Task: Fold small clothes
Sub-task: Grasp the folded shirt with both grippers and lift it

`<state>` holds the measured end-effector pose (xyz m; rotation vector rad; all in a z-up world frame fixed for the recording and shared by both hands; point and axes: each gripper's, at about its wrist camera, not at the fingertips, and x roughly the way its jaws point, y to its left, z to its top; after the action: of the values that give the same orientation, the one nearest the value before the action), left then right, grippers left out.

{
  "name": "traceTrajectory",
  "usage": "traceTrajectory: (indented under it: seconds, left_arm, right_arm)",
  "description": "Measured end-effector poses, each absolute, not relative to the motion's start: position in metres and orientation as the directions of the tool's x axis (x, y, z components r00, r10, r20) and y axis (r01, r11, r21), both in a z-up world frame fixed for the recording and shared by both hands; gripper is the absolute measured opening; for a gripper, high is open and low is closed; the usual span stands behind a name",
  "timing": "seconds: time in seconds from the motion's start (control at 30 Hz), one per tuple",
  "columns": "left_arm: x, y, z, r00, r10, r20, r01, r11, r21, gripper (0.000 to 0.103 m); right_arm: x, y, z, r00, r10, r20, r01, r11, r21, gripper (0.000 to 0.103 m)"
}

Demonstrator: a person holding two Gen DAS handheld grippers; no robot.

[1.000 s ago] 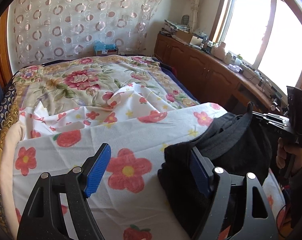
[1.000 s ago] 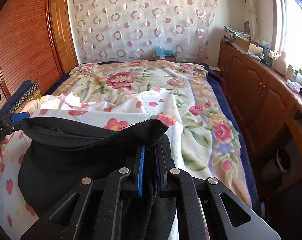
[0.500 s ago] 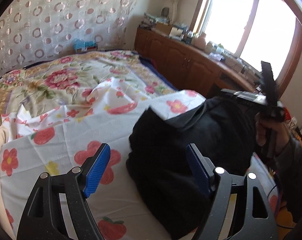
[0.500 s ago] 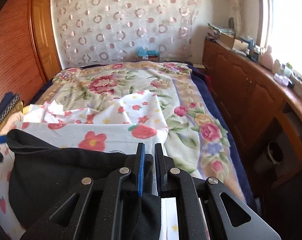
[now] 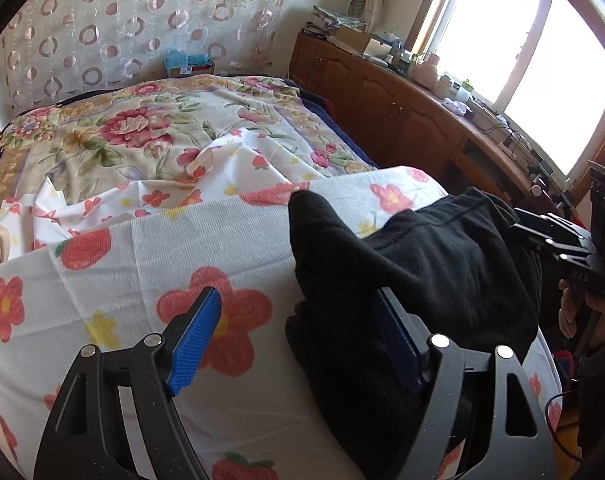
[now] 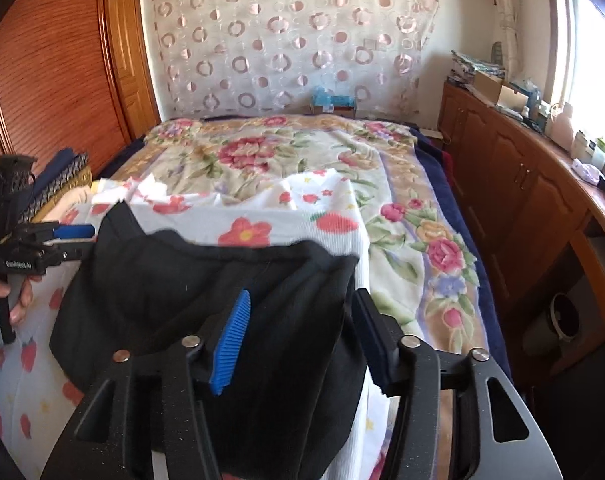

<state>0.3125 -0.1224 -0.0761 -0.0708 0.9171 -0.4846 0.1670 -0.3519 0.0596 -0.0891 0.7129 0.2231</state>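
Black garment (image 5: 434,276) lay heaped on flowered sheet (image 5: 114,256) at near end of bed (image 6: 286,152). Left gripper (image 5: 298,340) wide apart, right finger against garment's edge, nothing clamped. Right gripper (image 6: 302,332) jaws opening, garment fold between them, pads not pressing.
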Motion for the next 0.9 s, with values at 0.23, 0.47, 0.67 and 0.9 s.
traceTrajectory:
  seconds: [0.23, 0.47, 0.67, 0.9]
  left_arm:
    - [0.303, -0.124, -0.085, 0.466, -0.462, -0.754, 0.379, 0.875, -0.302, 0.079]
    - [0.299, -0.127, -0.087, 0.448, -0.493, -0.746, 0.372, 0.862, -0.346, 0.078]
    - [0.299, -0.135, -0.088, 0.424, -0.528, -0.736, 0.413, 0.836, -0.361, 0.051]
    - [0.287, -0.132, -0.067, 0.477, -0.544, -0.691, 0.445, 0.827, -0.344, 0.013]
  right_arm:
    - [0.187, -0.371, 0.039, 0.672, 0.212, -0.710, -0.215, 0.973, 0.086, 0.065]
    - [0.202, -0.377, 0.032, 0.619, 0.307, -0.723, -0.268, 0.948, 0.173, 0.065]
    - [0.199, -0.374, 0.029, 0.616, 0.328, -0.716, -0.295, 0.939, 0.176, 0.058]
    - [0.192, -0.370, 0.027, 0.610, 0.383, -0.694, -0.356, 0.915, 0.192, 0.027]
